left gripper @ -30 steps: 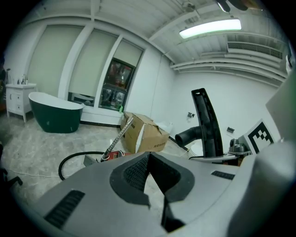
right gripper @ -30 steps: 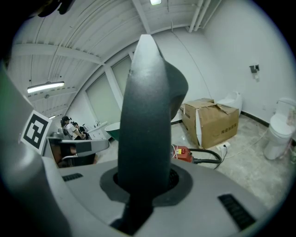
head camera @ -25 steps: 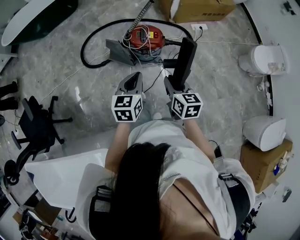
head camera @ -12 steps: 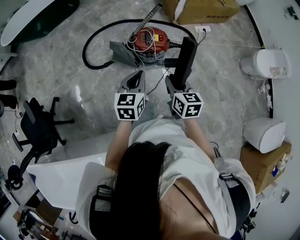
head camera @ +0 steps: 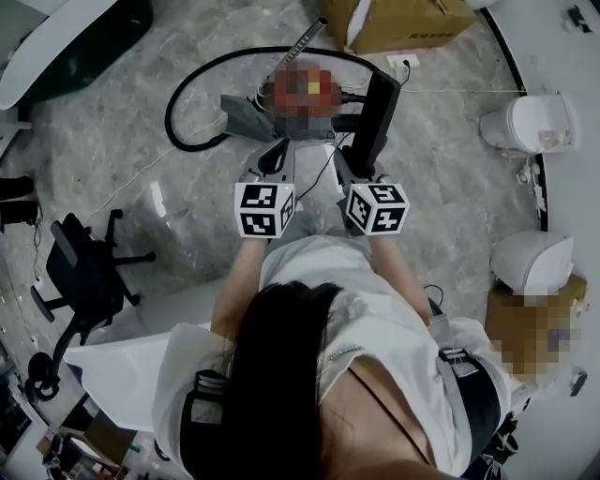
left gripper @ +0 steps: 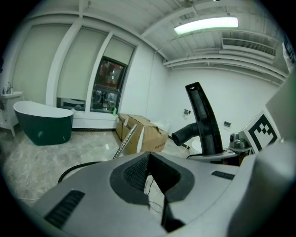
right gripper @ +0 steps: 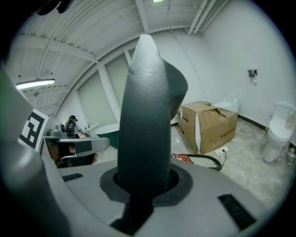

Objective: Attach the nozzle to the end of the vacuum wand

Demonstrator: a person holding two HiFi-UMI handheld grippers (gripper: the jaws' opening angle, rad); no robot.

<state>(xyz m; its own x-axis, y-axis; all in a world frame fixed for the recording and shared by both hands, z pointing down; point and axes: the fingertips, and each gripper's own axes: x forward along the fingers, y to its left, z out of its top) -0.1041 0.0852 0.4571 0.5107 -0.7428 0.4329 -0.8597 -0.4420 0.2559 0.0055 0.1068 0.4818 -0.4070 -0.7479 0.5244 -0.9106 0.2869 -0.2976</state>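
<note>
My right gripper (head camera: 361, 171) is shut on a black vacuum nozzle (head camera: 377, 114), which stands upright out of its jaws and fills the middle of the right gripper view as the nozzle (right gripper: 145, 115). My left gripper (head camera: 278, 152) is shut with nothing in it, just left of the right one. The red vacuum body (head camera: 302, 89) lies on the floor right ahead of both grippers. Its black hose (head camera: 186, 89) loops to the left. The ribbed metal wand (head camera: 302, 42) slants up behind it and shows as the wand (left gripper: 124, 142) in the left gripper view.
A cardboard box (head camera: 398, 19) stands behind the vacuum. A toilet (head camera: 525, 122) and a second white fixture (head camera: 532, 264) are at the right wall. A dark green bathtub (head camera: 80, 37) sits far left, an office chair (head camera: 84, 272) near left. Loose cables (head camera: 141, 159) cross the marble floor.
Both grippers have moved forward together towards the vacuum body, which now lies nearer their tips. The nozzle stays in the right gripper and the left stays shut.
</note>
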